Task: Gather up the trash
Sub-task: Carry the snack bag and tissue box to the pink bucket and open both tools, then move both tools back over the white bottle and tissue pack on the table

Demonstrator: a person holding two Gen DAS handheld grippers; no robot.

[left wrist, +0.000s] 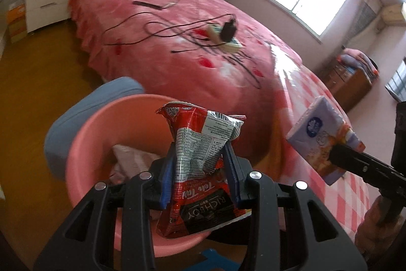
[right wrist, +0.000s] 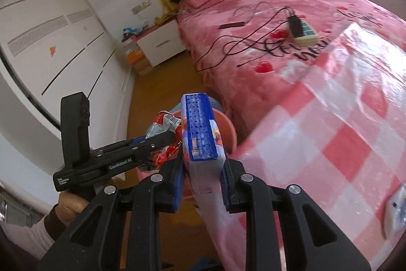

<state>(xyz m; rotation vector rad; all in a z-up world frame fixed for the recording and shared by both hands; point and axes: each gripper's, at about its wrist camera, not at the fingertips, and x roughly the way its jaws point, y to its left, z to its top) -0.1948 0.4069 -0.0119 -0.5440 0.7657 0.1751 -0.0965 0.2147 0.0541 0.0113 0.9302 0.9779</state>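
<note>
Glossy foil wrapper (left wrist: 203, 159); smooth plastic basin (left wrist: 101, 123).

A red, white and black snack wrapper (left wrist: 200, 164) sits in the left tool (left wrist: 200, 177), whose frame is black and pads blue, over a salmon-pink basin (left wrist: 101, 133). The tissue pack (right wrist: 203, 133) is blue and lilac. Pink bedspread (right wrist: 317, 17) with red hearts; pink-and-white checked cloth (right wrist: 342, 144).

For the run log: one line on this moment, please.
left gripper: shut on red snack wrapper above pink basin | right gripper: shut on tissue pack
</note>
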